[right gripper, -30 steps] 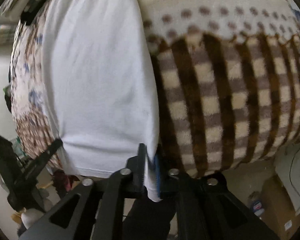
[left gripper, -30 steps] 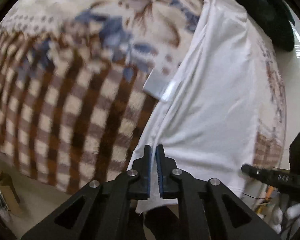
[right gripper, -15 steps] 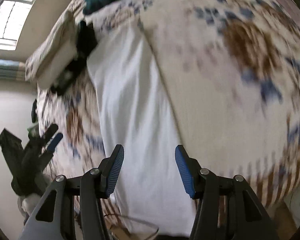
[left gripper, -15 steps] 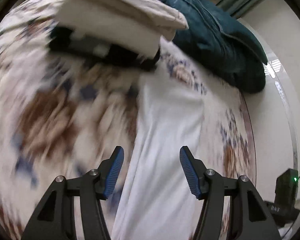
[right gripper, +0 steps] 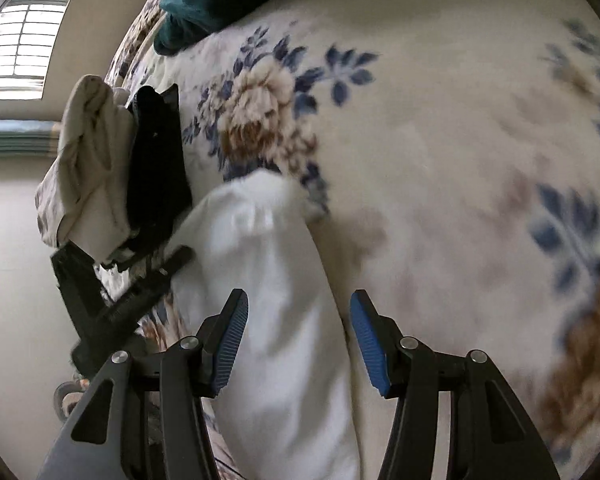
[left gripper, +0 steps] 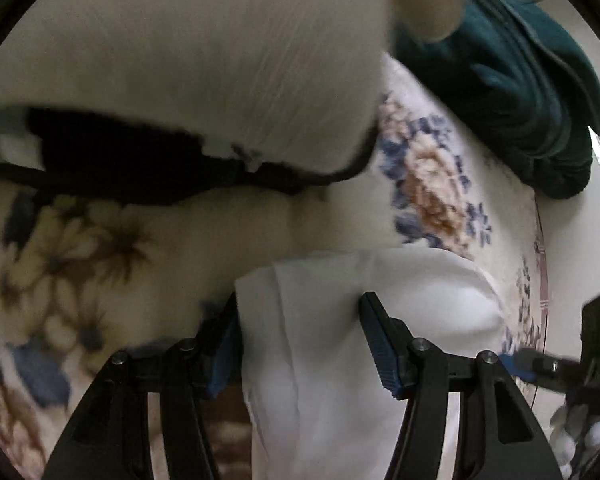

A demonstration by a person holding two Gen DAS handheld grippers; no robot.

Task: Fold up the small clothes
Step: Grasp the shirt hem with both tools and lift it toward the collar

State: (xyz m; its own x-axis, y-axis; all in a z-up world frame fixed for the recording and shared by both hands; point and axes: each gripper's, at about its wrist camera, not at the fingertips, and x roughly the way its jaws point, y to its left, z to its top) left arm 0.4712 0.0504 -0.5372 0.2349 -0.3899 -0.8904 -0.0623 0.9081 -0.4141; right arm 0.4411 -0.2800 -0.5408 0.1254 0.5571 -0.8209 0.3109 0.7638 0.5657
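Left wrist view, white garment (left gripper: 332,320) between spread jaws (right likewise), floral blanket (left gripper: 428,184)

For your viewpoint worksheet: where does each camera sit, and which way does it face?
Left wrist: behind the open left tongs, facing the white garment and the blanket.
Right wrist: behind the open right tongs, facing the same garment; the left tongs show at left.
Shared: garment, blanket, dark teal cloth, black item.

Home bedrm: floral blanket (right gripper: 440,160), window (right gripper: 16,48), clothes pile (right gripper: 84,168).
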